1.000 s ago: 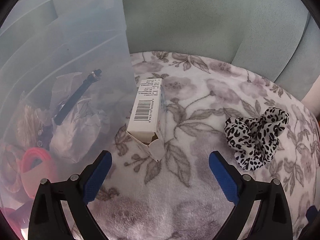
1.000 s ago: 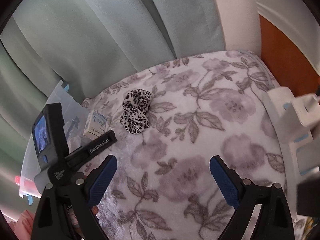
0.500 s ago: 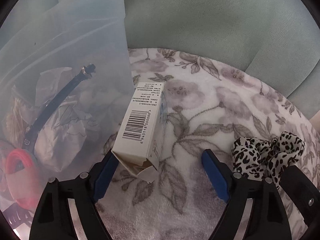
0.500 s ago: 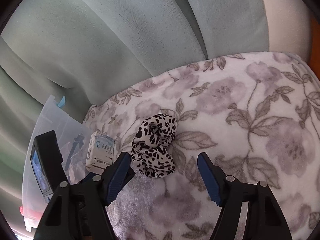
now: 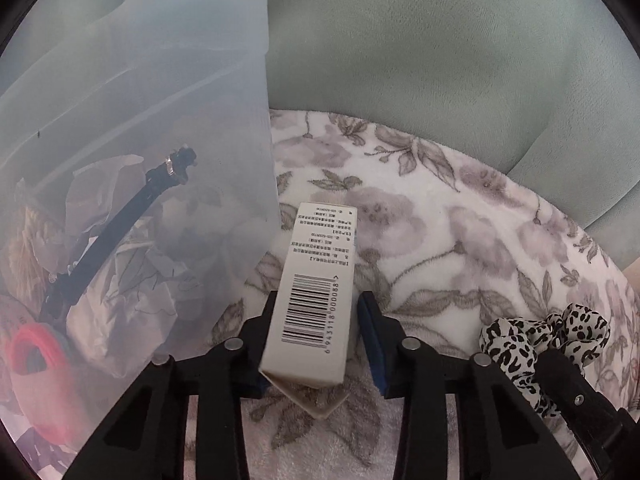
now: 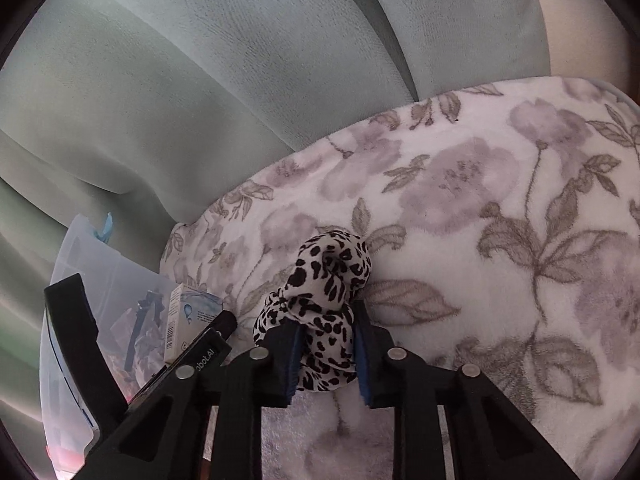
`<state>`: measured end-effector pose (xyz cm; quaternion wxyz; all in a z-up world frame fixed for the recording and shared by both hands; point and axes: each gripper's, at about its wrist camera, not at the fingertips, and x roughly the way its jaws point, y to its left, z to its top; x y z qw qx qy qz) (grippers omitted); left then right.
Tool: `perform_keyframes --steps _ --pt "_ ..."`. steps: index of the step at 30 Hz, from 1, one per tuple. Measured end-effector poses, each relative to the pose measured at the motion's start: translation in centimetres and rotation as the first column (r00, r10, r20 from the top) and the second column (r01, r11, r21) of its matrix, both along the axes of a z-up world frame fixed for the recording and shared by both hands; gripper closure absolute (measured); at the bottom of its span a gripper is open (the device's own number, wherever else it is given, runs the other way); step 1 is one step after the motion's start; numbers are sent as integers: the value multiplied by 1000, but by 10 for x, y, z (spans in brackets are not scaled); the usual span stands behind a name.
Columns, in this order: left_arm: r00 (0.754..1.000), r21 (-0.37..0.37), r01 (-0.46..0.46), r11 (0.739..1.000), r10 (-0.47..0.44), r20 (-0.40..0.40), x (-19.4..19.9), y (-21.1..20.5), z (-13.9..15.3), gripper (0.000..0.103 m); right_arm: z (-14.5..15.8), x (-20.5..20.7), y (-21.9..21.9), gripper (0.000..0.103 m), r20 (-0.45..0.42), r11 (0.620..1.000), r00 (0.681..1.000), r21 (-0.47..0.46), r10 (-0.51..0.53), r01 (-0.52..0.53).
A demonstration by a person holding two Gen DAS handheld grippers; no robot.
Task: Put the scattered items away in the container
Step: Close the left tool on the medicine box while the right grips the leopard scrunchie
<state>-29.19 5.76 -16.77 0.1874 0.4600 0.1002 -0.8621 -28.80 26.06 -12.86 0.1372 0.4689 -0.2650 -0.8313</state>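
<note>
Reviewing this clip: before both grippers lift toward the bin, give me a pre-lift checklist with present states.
1. Left gripper around the white box: ok, jaws closing, box between the pads.
2. Right gripper shut on the leopard scrunchie: ok.
3. Box flap shut: not ok, near-end flap hangs open.
4. Clear plastic bin beside the box: ok.
5. Room left in the bin: cannot tell.

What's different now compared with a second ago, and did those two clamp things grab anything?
Both came forward and closed in. The left gripper, wide open before, is closing around the white box. The right gripper reached the leopard-print scrunchie and has shut on it. Neither item has visibly been lifted off the floral blanket. The clear container and its contents stayed as they were.
</note>
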Motion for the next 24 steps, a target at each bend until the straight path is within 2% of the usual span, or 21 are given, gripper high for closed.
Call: perform_keyframes --steps 2,9,13,14,19,24 --pt "1000 10 3 1000 -3 3 -1 -1 1 77 2 2 0 85 -2 1000 1000 1 -5 5" --pt "999 43 46 998 -46 3 8 4 8 77 19 23 9 87 -8 999 999 -1 -48 48" --pt "995 64 98 993 -100 23 25 12 11 77 30 47 19 87 -6 996 996 -14 -91 91" --pt "993 69 115 991 -118 30 39 17 15 77 32 53 21 87 -5 995 995 -16 -103 103" --pt "972 107 225 968 -231 47 72 34 20 77 38 94 27 87 5 988 989 -31 -149 150" --pt "933 146 348 926 -357 45 108 50 33 77 41 140 35 87 37 975 976 -60 -213 215"
